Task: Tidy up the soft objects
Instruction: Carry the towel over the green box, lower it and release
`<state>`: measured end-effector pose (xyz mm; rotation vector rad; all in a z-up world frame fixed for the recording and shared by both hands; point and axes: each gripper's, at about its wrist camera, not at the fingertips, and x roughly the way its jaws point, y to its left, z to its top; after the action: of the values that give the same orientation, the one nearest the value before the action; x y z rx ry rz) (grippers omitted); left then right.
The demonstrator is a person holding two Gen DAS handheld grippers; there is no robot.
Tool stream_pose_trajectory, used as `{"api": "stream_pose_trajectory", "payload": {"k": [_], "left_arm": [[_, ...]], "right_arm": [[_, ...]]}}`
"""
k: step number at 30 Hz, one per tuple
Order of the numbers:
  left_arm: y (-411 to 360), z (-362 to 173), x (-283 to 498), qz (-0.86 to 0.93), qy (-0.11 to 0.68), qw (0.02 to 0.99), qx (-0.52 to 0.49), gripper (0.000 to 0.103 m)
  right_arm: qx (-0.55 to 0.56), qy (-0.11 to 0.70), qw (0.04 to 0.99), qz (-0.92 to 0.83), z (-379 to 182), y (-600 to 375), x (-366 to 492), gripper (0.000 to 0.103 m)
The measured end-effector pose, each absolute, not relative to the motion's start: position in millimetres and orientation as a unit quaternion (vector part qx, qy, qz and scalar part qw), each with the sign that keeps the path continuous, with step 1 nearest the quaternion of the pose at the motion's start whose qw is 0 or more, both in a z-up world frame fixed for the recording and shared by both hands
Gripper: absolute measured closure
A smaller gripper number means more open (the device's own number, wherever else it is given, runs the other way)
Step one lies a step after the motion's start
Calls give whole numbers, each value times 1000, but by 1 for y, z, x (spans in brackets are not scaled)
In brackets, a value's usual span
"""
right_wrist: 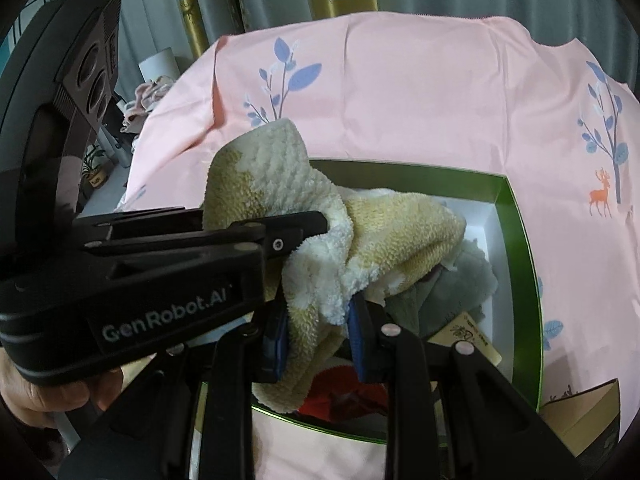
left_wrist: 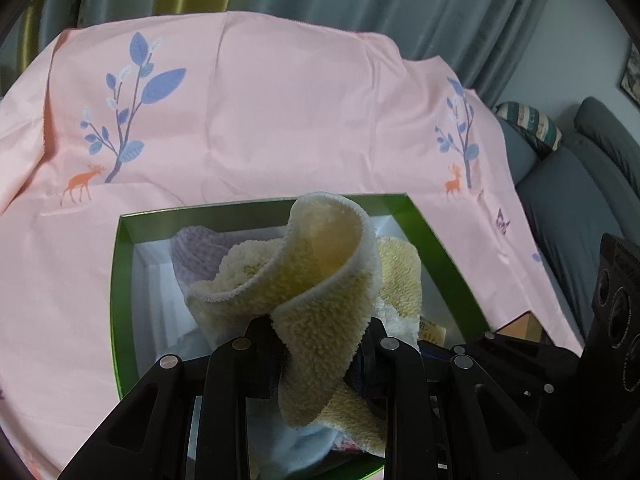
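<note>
Pinching opposite ends of one fluffy towel [left_wrist: 320, 280], both grippers hold it bunched just above an open green box [left_wrist: 440, 264], seemingly so it can drop in as a compact bundle rather than sprawl over the rim. The left gripper [left_wrist: 320, 354] has its jaws pressed onto a folded corner; the right gripper [right_wrist: 316, 340] squeezes thick pile between its blue pads [right_wrist: 280, 344]. A hand [right_wrist: 36, 396] shows at the left grip. The towel is plush, pale yellow with cream patches, curling into a loose roll. Beneath it lie a lilac cloth [left_wrist: 196, 252], grey cloth [right_wrist: 460, 284] and something red [right_wrist: 344, 396]. Beyond spreads a pink tablecloth [left_wrist: 260, 112].
</note>
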<state>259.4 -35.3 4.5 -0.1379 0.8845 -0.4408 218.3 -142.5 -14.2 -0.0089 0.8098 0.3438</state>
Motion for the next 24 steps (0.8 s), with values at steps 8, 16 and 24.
{"api": "stream_pose_trajectory", "payload": {"k": [8,16,24], "left_arm": [[-42,-7,259,-197,437,876,-47,77],[-44,-12,260,-189,443,876,-37,77],[-46,-11,261,-184,447,875,-32,77]], "right_arm": [[15,413,897,156,-24,-147,221,77],[21,423,893,154,-29,-144,223,77],[17,426,892,152,-28,-143,223,74]]}}
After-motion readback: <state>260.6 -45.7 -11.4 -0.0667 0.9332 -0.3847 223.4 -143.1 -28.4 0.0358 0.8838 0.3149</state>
